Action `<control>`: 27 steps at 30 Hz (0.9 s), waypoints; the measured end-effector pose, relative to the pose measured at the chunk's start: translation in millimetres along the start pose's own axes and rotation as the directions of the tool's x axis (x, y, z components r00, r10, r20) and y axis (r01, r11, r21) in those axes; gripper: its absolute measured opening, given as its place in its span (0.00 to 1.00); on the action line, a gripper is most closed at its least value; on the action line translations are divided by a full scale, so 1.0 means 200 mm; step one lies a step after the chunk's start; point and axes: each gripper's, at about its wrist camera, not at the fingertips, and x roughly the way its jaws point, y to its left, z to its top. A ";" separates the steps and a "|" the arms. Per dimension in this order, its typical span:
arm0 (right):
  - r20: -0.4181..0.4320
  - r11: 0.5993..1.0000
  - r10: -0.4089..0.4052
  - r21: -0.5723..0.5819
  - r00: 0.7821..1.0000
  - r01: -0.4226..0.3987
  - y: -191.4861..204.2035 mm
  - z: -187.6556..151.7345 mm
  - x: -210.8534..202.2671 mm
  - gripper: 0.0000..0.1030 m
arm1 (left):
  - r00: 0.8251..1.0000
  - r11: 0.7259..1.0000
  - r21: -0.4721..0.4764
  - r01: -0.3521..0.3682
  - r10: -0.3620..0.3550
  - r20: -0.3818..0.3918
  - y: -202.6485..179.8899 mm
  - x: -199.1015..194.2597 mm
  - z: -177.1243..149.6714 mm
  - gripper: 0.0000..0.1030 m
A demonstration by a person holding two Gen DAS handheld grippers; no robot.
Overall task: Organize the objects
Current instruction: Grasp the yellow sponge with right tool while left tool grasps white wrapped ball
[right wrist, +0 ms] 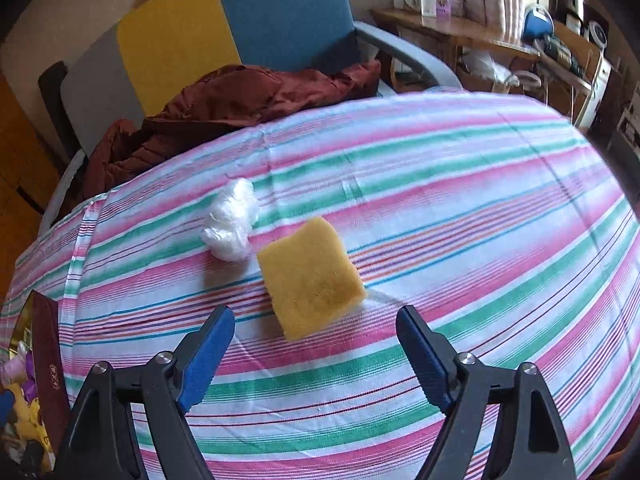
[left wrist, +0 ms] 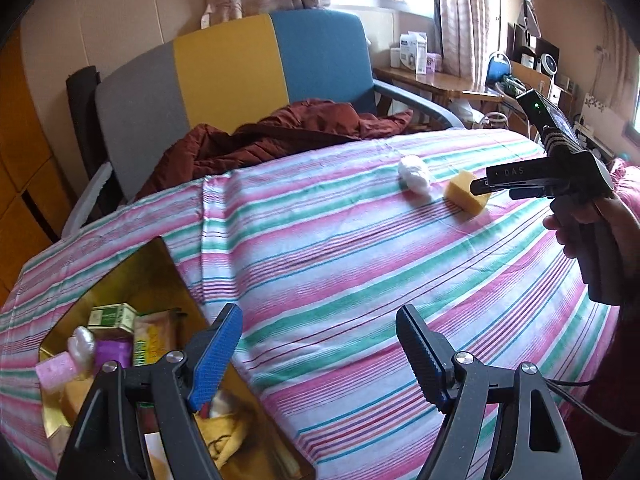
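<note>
Most of the tidying looks done: the box (left wrist: 120, 280) at seven o'clock in the left view, gold-lined and stiff-walled, is already crowded with small cartons, a purple packet, a pearly white piece and a yellow cloth. Two things are left out on the striped cloth (left wrist: 340, 260) over the bench: the sponge (right wrist: 310, 276) and the plastic wad (right wrist: 232, 226). In the right view the sponge sits dead centre, a thick yellow block, porous and slightly fuzzy on top, soft-cornered, lying flat and askew to the stripes. The wad lies just beside it at ten o'clock, crinkled, translucent white film balled up loosely; whether they touch I cannot tell. The right hand-held gripper (right wrist: 316, 344) hangs above the sponge's near edge, blue ribbed pads spread wide, holding nothing. The left hand-held gripper (left wrist: 320, 344) is likewise spread and empty, poised over the box's right rim. By my read, the sponge goes next, an easy squashy pinch, then the slippery, springy wad. Beyond the bench at twelve o'clock, a rumpled rust-coloured jacket (left wrist: 280, 128) lies on the chair (left wrist: 224, 64).
</note>
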 end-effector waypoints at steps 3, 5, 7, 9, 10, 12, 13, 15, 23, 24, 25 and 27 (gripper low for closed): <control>0.016 0.999 0.028 0.029 0.999 -0.029 -0.02 0.02 0.00 0.82 | 0.999 1.000 -0.010 0.020 -0.020 -0.025 -0.02 0.05 0.01 0.77; 0.009 0.999 0.029 0.038 1.000 -0.029 -0.03 0.02 0.02 0.83 | 0.998 0.999 -0.023 0.038 -0.039 -0.046 -0.04 0.09 0.02 0.77; 0.001 0.999 0.019 0.027 1.000 -0.019 -0.02 0.03 0.04 0.83 | 0.996 0.998 -0.037 0.059 -0.061 -0.067 -0.05 0.11 0.02 0.77; -0.006 1.000 0.001 0.013 1.000 -0.001 -0.01 0.04 0.07 0.83 | 0.993 0.996 -0.049 0.072 -0.076 -0.086 -0.06 0.14 0.02 0.77; -0.007 1.000 -0.002 0.008 1.000 0.002 0.00 0.04 0.08 0.83 | 0.992 0.996 -0.052 0.075 -0.080 -0.094 -0.06 0.15 0.02 0.77; 0.003 1.000 -0.016 -0.010 1.000 0.016 0.01 0.06 0.10 0.83 | 0.991 0.995 -0.060 0.082 -0.088 -0.105 -0.06 0.17 0.03 0.77; 0.008 0.999 -0.026 -0.022 1.000 0.026 0.02 0.07 0.11 0.83 | 0.990 0.994 -0.065 0.085 -0.092 -0.109 -0.06 0.18 0.04 0.77; 0.000 0.997 -0.049 -0.052 0.999 0.049 0.05 0.07 0.15 0.83 | 0.988 0.993 -0.071 0.089 -0.097 -0.118 -0.06 0.20 0.06 0.77; -0.001 0.989 -0.068 -0.129 0.998 0.067 0.08 0.07 0.16 0.55 | 0.981 0.986 -0.130 0.105 -0.124 -0.149 -0.05 0.25 0.11 0.77; 0.002 0.991 -0.059 -0.120 0.998 0.059 0.08 0.07 0.15 0.54 | 0.982 0.986 -0.130 0.099 -0.119 -0.150 -0.05 0.26 0.11 0.77; 0.010 0.993 -0.049 -0.105 0.999 0.050 0.06 0.08 0.13 0.54 | 0.983 0.988 -0.126 0.090 -0.109 -0.150 -0.06 0.26 0.12 0.77; 0.037 0.997 -0.031 -0.076 0.999 0.034 0.04 0.09 0.08 0.54 | 0.985 0.991 -0.113 0.073 -0.089 -0.148 -0.07 0.25 0.12 0.77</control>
